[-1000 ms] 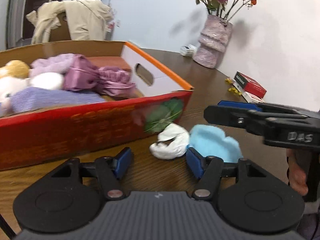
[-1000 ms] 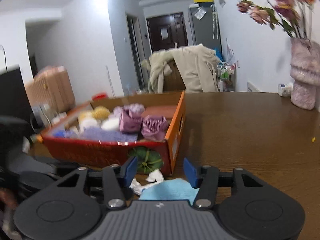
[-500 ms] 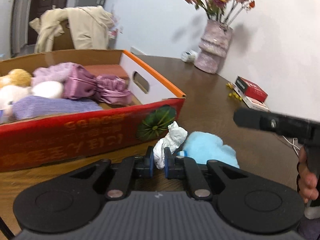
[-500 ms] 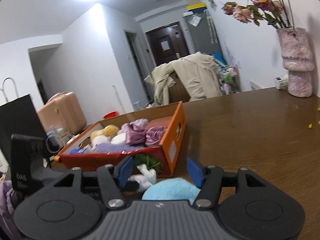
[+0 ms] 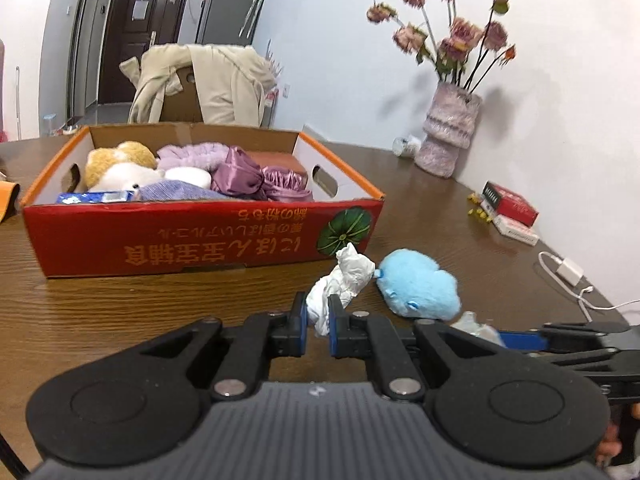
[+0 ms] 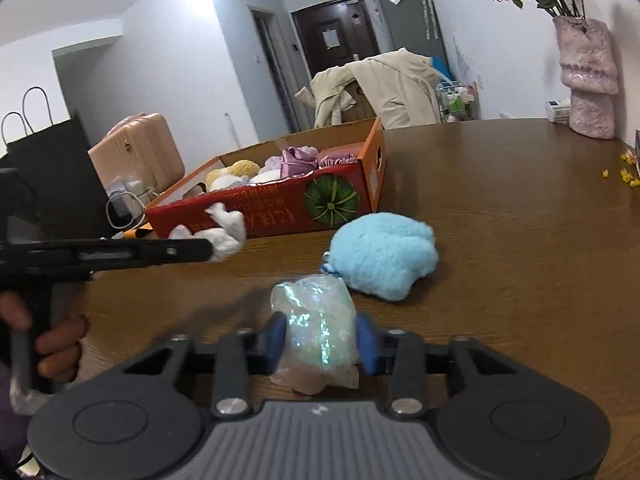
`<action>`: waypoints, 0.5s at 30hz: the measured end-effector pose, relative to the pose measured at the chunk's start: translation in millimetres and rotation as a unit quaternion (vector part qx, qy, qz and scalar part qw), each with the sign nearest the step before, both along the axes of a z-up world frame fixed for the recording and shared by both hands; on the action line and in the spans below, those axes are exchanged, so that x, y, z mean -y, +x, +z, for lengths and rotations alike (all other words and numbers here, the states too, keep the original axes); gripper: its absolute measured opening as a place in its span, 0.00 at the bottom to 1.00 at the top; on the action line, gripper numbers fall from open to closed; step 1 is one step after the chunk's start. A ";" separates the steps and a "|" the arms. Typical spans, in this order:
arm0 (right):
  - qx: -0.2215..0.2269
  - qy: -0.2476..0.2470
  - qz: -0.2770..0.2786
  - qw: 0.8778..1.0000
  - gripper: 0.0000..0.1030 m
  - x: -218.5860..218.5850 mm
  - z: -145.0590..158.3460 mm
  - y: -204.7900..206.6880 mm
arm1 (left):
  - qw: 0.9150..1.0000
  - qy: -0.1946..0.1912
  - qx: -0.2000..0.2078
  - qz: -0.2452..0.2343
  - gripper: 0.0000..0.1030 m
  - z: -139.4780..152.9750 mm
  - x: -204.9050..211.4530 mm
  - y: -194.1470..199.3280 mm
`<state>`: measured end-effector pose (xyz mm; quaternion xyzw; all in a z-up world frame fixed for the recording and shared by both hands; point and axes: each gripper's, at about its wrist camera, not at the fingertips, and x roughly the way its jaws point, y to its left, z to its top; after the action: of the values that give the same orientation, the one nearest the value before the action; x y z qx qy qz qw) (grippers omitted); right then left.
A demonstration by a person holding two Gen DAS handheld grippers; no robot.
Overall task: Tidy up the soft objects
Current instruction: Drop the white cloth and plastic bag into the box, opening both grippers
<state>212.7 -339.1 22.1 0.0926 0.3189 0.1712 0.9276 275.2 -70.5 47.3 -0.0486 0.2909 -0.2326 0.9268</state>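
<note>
Left gripper (image 5: 318, 317) pinches the crumpled white cloth wad (image 5: 340, 284), lifted beside the red-and-orange cardboard box (image 5: 200, 236). Right gripper (image 6: 322, 340), its jaws just closing, squeezes the crinkly iridescent plastic bag (image 6: 316, 320). Fluffy blue plush toy (image 6: 384, 254) waits on the table: light, squashy, best gripped mid-body.

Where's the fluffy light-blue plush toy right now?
Fluffy light-blue plush toy lies on the brown wooden table, just past the red cardboard box's near corner.

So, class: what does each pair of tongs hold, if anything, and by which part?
Left tongs: crumpled white tissue, pinched at its near end. Right tongs: shiny clear plastic bag, squeezed across its middle; they have just been closing.
</note>
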 end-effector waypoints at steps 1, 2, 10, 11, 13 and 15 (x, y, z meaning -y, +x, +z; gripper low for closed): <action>0.001 -0.001 -0.001 1.000 0.31 -4.6 1.8 -2.0 | 1.000 -0.005 0.006 0.001 0.10 3.2 -5.5 -6.3; 0.005 -0.004 0.002 1.000 0.30 -11.2 5.6 -4.6 | 1.000 -0.010 0.011 0.002 0.10 5.8 -10.7 -11.5; 0.033 -0.028 0.045 0.998 0.30 -64.7 31.7 -18.7 | 0.998 -0.048 0.024 0.036 0.10 13.3 -62.9 -43.5; 0.033 -0.029 0.049 0.998 0.30 -70.7 33.2 -18.8 | 0.998 -0.050 0.025 0.038 0.10 14.0 -67.8 -44.8; 0.034 -0.032 0.055 0.997 0.30 -81.6 35.1 -18.1 | 0.997 -0.055 0.027 0.041 0.10 15.9 -75.1 -44.7; 0.036 -0.034 0.056 0.997 0.30 -89.5 39.2 -14.7 | 0.997 -0.059 0.030 0.040 0.10 18.2 -80.0 -41.6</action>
<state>198.0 -249.6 61.3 0.0363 0.2955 0.2154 0.9300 233.6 9.5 65.6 -0.1080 0.2462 -0.2132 0.9393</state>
